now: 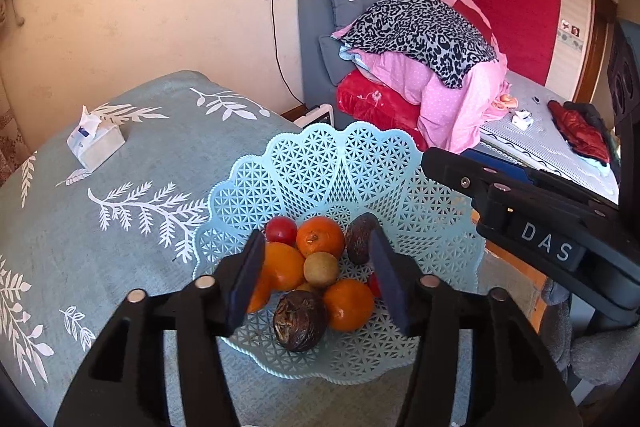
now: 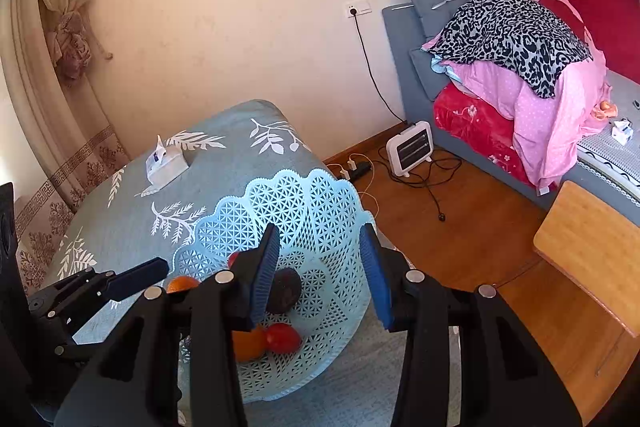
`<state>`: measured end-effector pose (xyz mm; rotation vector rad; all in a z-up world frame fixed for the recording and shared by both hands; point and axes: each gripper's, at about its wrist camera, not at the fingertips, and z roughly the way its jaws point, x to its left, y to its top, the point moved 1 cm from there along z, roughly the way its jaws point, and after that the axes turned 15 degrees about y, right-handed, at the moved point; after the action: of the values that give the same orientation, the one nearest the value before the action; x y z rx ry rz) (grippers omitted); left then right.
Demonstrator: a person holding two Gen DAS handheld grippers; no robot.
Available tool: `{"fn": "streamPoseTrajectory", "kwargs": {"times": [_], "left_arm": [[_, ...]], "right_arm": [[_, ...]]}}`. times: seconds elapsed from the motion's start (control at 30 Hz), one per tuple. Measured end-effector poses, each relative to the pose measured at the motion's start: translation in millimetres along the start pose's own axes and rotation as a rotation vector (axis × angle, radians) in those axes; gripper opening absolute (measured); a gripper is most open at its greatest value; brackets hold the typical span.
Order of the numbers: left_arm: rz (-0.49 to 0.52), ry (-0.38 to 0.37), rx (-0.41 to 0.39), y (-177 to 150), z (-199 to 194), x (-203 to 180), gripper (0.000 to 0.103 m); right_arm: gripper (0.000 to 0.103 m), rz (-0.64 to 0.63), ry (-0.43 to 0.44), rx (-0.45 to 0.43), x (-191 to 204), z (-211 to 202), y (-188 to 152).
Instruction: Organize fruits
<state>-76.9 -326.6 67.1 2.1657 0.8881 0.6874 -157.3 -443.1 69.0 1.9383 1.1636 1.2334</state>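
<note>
Both the left tool [image 1: 316, 279] and right tool [image 2: 320, 275] hover jaws apart over the basket [image 1: 304, 163], whose kiwi [image 1: 321, 270] shows only in the left wrist view.

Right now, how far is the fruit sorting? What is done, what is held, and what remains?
Done: the fruit sits together in the basket: oranges, a kiwi, a tomato and dark fruits. In hand: nothing; the left tongs and right tongs hover open over the basket. Left: no fruit shows on the cloth, so little seems to remain.
</note>
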Motion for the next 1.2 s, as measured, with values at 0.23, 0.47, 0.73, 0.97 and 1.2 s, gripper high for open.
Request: {"fn": "streamPoseTrajectory", "kwargs": {"times": [0.23,0.47,0.73,0.97,1.2], "left_arm": [[-0.023,0.085,-0.018,-2,-4,13,0.086],[-0.023,0.142,-0.061,-5,-19,24,0.09],[-0.06,0.19,-0.09,-11,-37,41,0.092],[-0.095,0.239,-0.09,-22,-48,56,0.098],[-0.091,0.288,-0.086,-34,-56,63,0.098]], "right_arm": [[0.061,0.007,-0.02,-0.033,2,-9,0],[0.07,-0.011,-0.026,-0.044,10,-18,-5],[0.078,-0.052,-0.045,-0.07,27,-31,-12],[0.089,-0.136,-0.064,-0.022,47,-28,-33],[0.094,-0.192,-0.075,0.017,60,-25,-48]]}}
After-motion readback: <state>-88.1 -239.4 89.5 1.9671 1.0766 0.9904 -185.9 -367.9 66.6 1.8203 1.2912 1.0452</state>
